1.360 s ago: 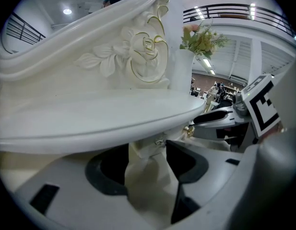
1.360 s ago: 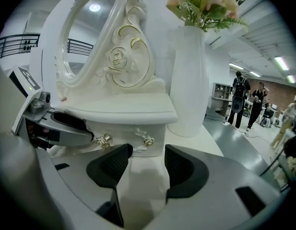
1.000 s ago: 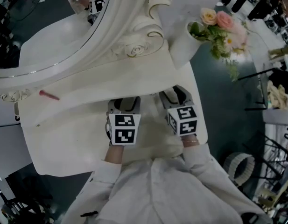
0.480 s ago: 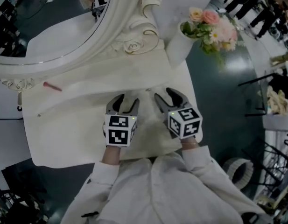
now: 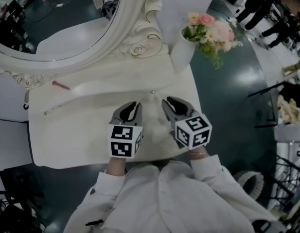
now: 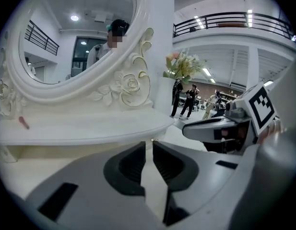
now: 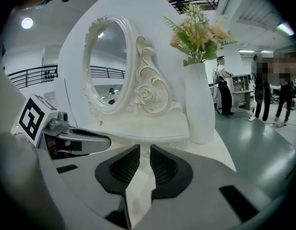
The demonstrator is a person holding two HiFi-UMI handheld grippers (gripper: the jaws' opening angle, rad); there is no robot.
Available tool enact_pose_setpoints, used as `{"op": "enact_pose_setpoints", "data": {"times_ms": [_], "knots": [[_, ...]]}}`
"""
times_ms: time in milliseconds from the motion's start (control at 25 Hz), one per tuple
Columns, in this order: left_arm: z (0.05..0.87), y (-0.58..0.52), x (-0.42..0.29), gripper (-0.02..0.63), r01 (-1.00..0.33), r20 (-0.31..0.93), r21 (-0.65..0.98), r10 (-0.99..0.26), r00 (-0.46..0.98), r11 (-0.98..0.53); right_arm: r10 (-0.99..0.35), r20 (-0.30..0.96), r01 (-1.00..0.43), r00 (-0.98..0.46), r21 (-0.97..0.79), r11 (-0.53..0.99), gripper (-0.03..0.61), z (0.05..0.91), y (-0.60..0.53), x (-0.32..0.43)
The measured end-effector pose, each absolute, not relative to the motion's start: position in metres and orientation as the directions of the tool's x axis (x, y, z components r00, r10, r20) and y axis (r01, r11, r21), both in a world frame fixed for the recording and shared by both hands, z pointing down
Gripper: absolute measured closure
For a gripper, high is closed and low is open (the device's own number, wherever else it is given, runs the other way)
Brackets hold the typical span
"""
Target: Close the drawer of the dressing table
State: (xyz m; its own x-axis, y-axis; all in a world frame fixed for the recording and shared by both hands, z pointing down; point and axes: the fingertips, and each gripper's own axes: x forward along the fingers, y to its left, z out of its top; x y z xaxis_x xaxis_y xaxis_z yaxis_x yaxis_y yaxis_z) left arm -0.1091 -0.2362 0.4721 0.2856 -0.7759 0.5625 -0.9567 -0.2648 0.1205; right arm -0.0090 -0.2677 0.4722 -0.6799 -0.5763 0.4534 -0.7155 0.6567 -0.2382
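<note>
Head view: the drawer lies crosswise, knob facing the person.

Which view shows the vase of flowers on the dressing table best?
The right gripper view: the vase stands whole and near, flowers clear above it. The head view looks steeply down on it, foreshortened. The left gripper view shows only the flowers, small, beside the mirror frame.
</note>
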Motion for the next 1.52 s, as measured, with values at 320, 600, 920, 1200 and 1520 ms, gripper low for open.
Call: {"op": "enact_pose_setpoints", "data": {"times_ms": [320,600,920,1200,1520], "knots": [[0.443,-0.218,-0.093,0.595,-0.927,0.515,0.187,-0.772,0.373,-0.324,-0.532,0.435,-0.659,-0.726,-0.221,0.719,0.571,0.45,-0.242,-0.017],[0.424,-0.2,-0.075,0.597,-0.902,0.494,0.187,-0.756,0.429,-0.389,-0.522,0.404,-0.621,-0.751,-0.162,0.767,0.571,0.428,-0.22,-0.021],[0.411,-0.186,-0.055,0.6,-0.886,0.487,0.168,-0.745,0.456,-0.433,-0.524,0.358,-0.604,-0.772,-0.159,0.781,0.571,0.407,-0.201,-0.017],[0.409,-0.182,-0.056,0.6,-0.901,0.483,0.152,-0.765,0.426,-0.406,-0.519,0.319,-0.579,-0.793,-0.129,0.805,0.571,0.386,-0.196,-0.014],[0.412,-0.182,-0.053,0.6,-0.894,0.495,0.104,-0.758,0.426,-0.435,-0.498,0.322,-0.567,-0.805,-0.172,0.806,0.571,0.385,-0.191,-0.016]]}}
